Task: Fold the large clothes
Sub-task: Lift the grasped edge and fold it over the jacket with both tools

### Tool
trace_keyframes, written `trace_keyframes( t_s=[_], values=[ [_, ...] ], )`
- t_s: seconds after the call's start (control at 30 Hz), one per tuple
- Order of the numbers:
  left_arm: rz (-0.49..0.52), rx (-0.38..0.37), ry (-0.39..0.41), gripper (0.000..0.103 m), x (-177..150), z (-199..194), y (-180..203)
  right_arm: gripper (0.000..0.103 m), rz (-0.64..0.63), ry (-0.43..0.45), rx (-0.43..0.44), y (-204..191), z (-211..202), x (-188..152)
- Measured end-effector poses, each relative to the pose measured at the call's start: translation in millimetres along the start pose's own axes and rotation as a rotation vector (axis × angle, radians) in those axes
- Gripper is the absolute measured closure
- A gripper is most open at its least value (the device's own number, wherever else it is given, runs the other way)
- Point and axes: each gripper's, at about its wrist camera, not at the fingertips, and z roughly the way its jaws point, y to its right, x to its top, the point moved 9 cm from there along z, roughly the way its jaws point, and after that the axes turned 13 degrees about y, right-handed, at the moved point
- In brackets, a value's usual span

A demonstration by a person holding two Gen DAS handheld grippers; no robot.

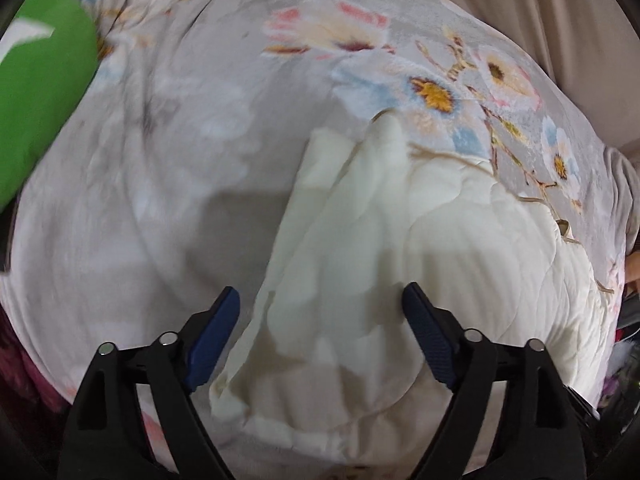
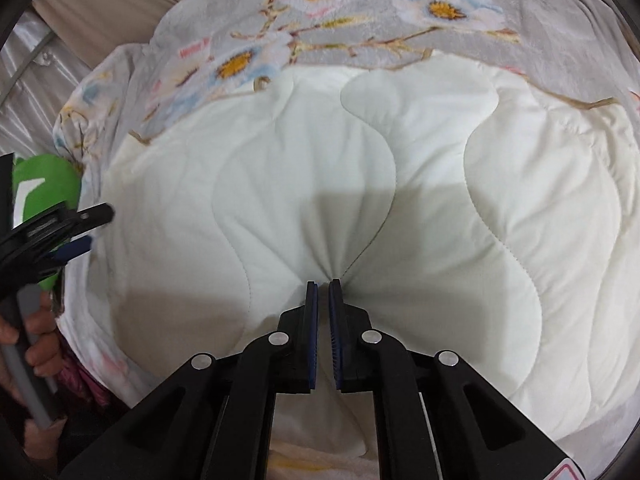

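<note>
A cream quilted garment [image 2: 400, 184] lies spread on a grey floral blanket [image 2: 360, 8]. My right gripper [image 2: 323, 283] is shut on a pinch of the cream quilted fabric, which puckers at the fingertips. In the left wrist view my left gripper [image 1: 320, 296] is open and empty, with its blue pads on either side of a folded edge of the cream garment [image 1: 360, 248] and just above it. The left gripper also shows at the left edge of the right wrist view [image 2: 80, 232], held by a hand.
A green object [image 1: 36, 112] lies at the blanket's left side, also in the right wrist view [image 2: 44, 184]. Beige curtain [image 1: 560, 8] hangs behind. The blanket [image 1: 180, 140] covers the whole surface. Dark red fabric [image 1: 24, 360] shows at the lower left.
</note>
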Motion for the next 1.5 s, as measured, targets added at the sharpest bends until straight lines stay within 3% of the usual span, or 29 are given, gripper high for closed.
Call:
trace_keyframes(
  t_s=[0.17,0.3,0.37,0.43,0.47,0.5,0.6,0.8,0.93,1.13,1.17,1.37,1.5],
  values=[
    [-0.183,-0.022,-0.065,0.013,-41,1,-40,0.097,0.036,-0.009,0.026,6,13,-7],
    [-0.281,-0.133,-0.131,0.006,-65,19,-30,0.098,0.045,-0.009,0.037,6,16,-9],
    [-0.309,-0.142,-0.114,0.006,-67,23,-22,0.098,0.039,-0.01,0.036,6,16,-9],
    [-0.315,-0.165,-0.088,0.026,-62,16,-15,0.098,0.03,-0.01,0.033,6,15,-8],
    [-0.311,-0.183,-0.075,0.044,-59,10,-11,0.098,0.027,-0.009,0.032,6,16,-8],
    [-0.285,-0.199,-0.054,0.059,-53,0,-5,0.098,0.025,-0.008,0.031,6,16,-8],
    [-0.177,-0.271,0.019,0.071,-32,-44,23,0.098,0.027,-0.007,0.034,7,18,-7],
    [0.115,-0.504,0.123,0.074,-24,-144,143,0.098,0.084,0.009,0.075,12,12,-7],
    [0.315,-0.615,0.123,0.074,-49,-170,231,0.095,0.173,0.055,0.168,30,-35,-21],
    [0.555,-0.664,-0.009,0.074,-125,-144,333,0.094,0.345,0.09,0.127,111,-86,-78],
    [0.566,-0.715,-0.042,0.074,-140,-141,348,0.092,0.379,0.103,0.107,126,-93,-84],
    [0.77,-0.622,-0.132,0.073,-227,-83,395,0.091,0.505,0.23,0.015,197,-152,-98],
    [0.822,-0.588,-0.142,0.071,-249,-63,400,0.09,0.487,0.285,-0.033,218,-179,-92]
  ],
)
